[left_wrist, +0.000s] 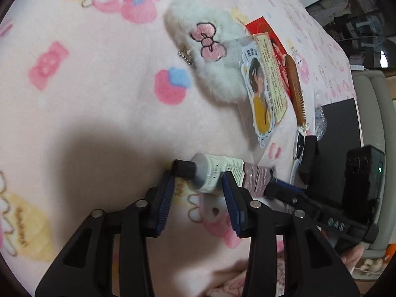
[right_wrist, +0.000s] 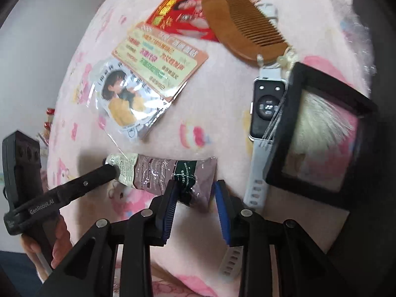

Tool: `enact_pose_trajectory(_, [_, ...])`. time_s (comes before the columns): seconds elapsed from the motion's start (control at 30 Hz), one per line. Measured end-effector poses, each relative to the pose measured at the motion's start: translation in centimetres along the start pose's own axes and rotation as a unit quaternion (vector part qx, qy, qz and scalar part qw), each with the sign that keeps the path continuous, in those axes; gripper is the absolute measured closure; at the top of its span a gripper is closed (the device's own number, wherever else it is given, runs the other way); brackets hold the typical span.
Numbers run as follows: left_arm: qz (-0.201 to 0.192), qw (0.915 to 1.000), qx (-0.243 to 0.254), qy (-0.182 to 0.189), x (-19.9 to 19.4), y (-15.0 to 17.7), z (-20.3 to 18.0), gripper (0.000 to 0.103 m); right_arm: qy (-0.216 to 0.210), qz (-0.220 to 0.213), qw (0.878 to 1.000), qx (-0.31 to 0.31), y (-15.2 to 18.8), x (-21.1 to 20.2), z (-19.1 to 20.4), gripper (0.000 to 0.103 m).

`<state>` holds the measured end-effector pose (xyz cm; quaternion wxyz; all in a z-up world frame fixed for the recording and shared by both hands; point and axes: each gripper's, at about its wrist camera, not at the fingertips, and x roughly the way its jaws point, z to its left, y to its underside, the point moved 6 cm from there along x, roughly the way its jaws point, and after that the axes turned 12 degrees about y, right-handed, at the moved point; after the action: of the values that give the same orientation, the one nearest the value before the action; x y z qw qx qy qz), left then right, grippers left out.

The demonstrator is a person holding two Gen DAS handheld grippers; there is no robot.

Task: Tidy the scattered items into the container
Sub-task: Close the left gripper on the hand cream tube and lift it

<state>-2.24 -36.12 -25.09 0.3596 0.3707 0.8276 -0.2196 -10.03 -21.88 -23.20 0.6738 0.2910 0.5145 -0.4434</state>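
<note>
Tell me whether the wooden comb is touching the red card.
Touching. The right wrist view shows the wooden comb lying across the red card, its rounded end covering the card's right edge with no blanket visible between them.

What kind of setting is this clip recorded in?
Probably a home, likely a bed or sofa: everything lies on a soft pink cartoon-print blanket. Personal bits are scattered on it: a wooden comb, a hand cream tube, a smartwatch and a fluffy white plush charm.
</note>
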Motion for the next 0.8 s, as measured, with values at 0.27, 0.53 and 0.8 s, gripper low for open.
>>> enact_pose_trajectory(0.27, [-0.018,0.9986,0.05,-0.001,-2.4,2.2,-4.3,0.065,0.001,-0.028,0.999,-0.039,1.0,-3.4,1.9,0.074])
enact_pose_trajectory(0.53, [-0.048,0.9945,0.093,0.01,-7.1,4.5,-8.6,0.066,-0.022,-0.08,0.995,-0.049,4.7,-7.6,1.9,0.074])
enact_pose_trajectory(0.8, [-0.054,0.9848,0.162,0.031,-7.4,6.8,-17.5,0.068,-0.031,-0.143,0.989,-0.025,8.0,-14.6,-3.5,0.074])
